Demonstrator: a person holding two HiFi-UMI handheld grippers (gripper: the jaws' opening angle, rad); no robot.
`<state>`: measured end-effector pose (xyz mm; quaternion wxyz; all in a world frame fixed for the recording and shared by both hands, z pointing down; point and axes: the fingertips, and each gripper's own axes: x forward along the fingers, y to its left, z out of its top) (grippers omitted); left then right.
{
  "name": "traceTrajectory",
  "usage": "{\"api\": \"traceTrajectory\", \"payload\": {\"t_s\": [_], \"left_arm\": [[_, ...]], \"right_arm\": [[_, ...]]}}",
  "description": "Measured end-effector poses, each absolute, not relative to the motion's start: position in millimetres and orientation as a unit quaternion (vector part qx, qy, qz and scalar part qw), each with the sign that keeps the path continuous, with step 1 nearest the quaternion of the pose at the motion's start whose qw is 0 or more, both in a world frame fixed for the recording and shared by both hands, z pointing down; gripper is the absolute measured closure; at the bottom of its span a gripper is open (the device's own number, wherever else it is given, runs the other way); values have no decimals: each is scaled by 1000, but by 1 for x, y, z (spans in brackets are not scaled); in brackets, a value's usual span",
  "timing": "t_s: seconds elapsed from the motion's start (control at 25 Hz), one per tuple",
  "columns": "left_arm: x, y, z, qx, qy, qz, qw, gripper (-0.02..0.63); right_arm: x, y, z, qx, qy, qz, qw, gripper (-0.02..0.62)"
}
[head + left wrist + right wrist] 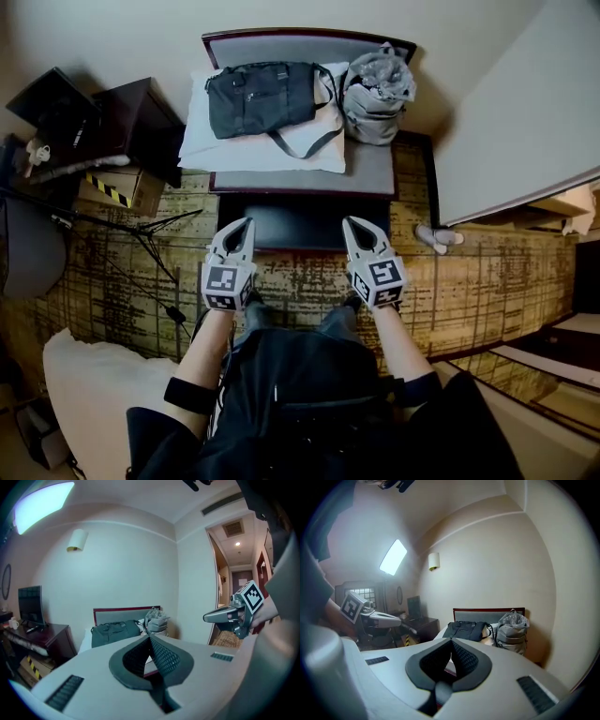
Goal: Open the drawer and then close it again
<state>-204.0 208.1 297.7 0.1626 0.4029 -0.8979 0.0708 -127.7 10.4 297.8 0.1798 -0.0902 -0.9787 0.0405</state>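
The dark drawer (302, 223) lies under the front edge of a grey upholstered bench (370, 172); I cannot tell whether it is pulled out. My left gripper (247, 223) is shut and empty, its tip over the drawer's left end without touching it. Over the drawer's right end, my right gripper (348, 223) is also shut with nothing in it. In the left gripper view the jaws (150, 637) meet, pointing at the bench (119, 616), and the right gripper (206, 618) shows alongside. The right gripper view shows its own shut jaws (451, 641) and the left gripper (398, 618).
A dark bag (262, 97) on a white pillow (246, 150) and a grey backpack (377, 89) lie on the bench. A dark desk (131, 122), a cardboard box (117, 190) and tripod legs (141, 239) stand to the left. A white wall corner (525, 122) rises at right.
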Motion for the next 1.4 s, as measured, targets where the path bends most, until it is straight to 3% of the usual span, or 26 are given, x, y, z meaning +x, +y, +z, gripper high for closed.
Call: {"api": "traceTrajectory", "payload": {"t_s": [0.88,1.4], "left_arm": [[-201,204,308,422,-888,68,170,604],[-199,206,339,415,-886,64,195,604]], "right_arm": [[-132,18,316,-96,-974,39,199,595],[-130,41,358,-123,-961,39,246,595]]}}
